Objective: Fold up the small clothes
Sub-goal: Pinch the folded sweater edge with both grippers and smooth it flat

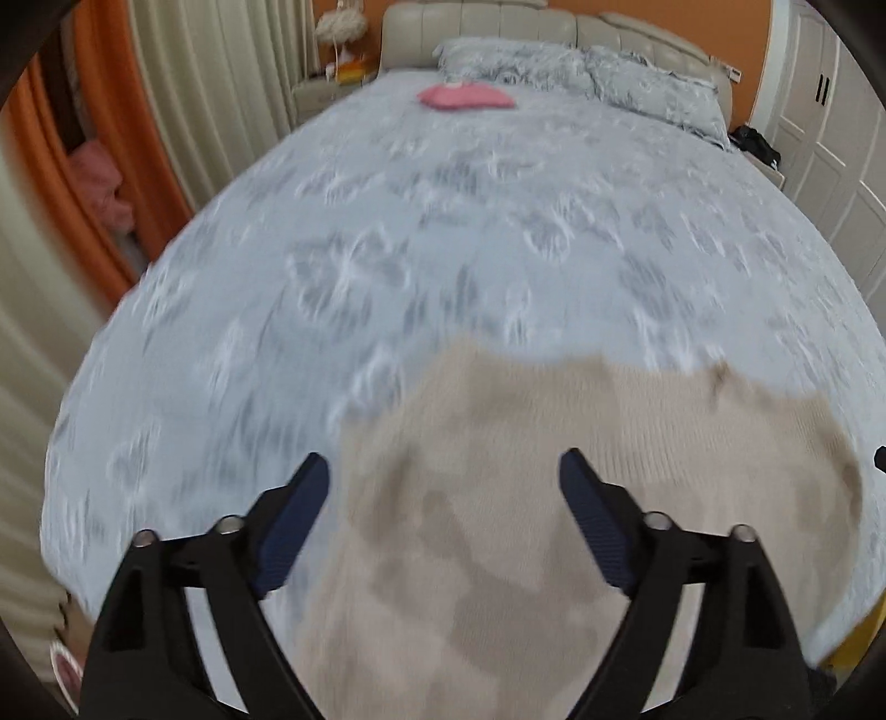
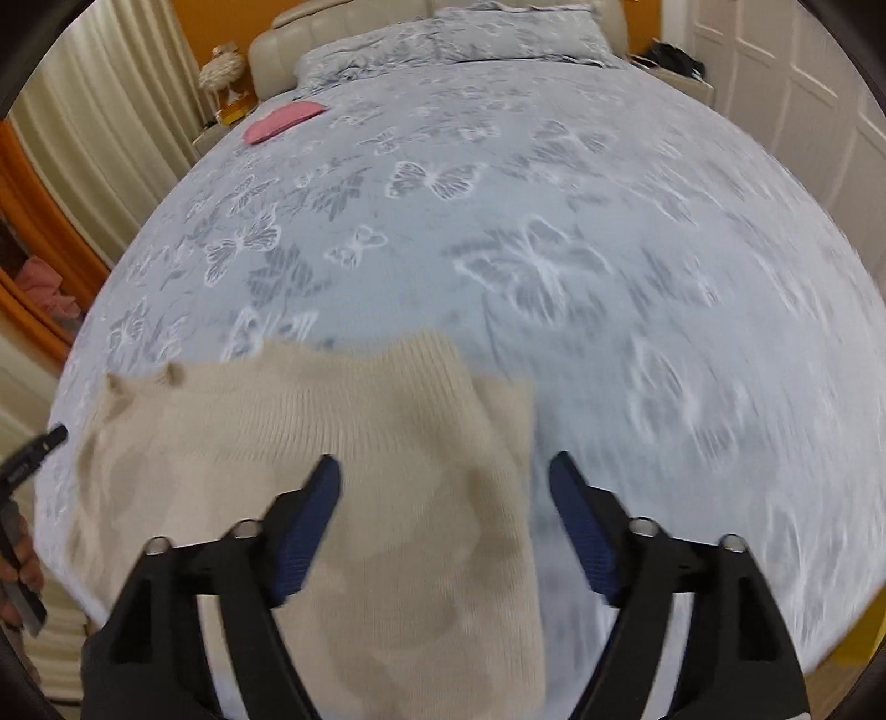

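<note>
Your left gripper [image 1: 443, 465] and right gripper [image 2: 443, 468] both hang spread and empty over the near bed [image 2: 554, 194]. The beige knit garment [image 2: 343, 459] lies widthwise beneath; through blur, each seems equally near.

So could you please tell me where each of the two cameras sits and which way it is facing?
Left wrist: on the left gripper, jaws open, looking up the bed towards the headboard, over the left part of the beige knit garment.
Right wrist: on the right gripper, jaws open, facing the same way over the garment's right edge; the left gripper's tip and the holding hand show at the left.
Shared: garment, bed, pink folded item, pillows.
</note>
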The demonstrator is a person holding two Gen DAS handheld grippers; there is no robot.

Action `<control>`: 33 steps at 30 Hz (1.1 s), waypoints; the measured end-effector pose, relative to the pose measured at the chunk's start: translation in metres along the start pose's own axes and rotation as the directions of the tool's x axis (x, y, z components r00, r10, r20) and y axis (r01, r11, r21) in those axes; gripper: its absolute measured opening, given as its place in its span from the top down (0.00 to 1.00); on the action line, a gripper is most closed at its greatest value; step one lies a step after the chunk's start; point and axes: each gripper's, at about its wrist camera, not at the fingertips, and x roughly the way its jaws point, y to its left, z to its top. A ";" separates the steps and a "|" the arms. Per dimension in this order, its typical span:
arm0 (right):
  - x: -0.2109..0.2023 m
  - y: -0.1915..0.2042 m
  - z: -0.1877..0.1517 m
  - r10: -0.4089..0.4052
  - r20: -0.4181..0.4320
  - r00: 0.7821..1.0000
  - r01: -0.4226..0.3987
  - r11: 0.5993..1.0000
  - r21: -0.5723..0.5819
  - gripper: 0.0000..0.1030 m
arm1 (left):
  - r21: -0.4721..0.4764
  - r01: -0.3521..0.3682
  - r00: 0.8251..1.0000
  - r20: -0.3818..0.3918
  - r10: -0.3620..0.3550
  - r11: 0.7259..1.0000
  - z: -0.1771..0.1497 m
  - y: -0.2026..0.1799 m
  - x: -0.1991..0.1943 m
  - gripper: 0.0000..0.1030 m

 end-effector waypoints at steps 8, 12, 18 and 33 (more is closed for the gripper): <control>0.078 0.002 0.018 0.111 -0.147 0.983 -0.099 0.992 0.082 0.91 | -0.098 0.036 0.979 -0.196 -0.055 0.995 0.017 0.013 0.087 0.87; 0.028 -0.023 0.013 0.151 0.052 0.987 -0.157 0.976 0.148 0.92 | -0.147 0.065 0.987 -0.136 -0.085 0.987 0.017 0.033 0.073 0.89; 0.074 -0.039 0.003 0.099 -0.078 0.992 -0.080 0.973 0.216 0.81 | -0.081 -0.013 0.987 -0.162 0.000 0.997 0.010 0.018 0.093 0.83; -0.027 0.074 -0.091 0.213 -0.034 0.976 -0.210 0.975 0.077 0.78 | 0.082 -0.060 0.996 -0.066 0.065 0.995 -0.061 -0.053 -0.042 0.37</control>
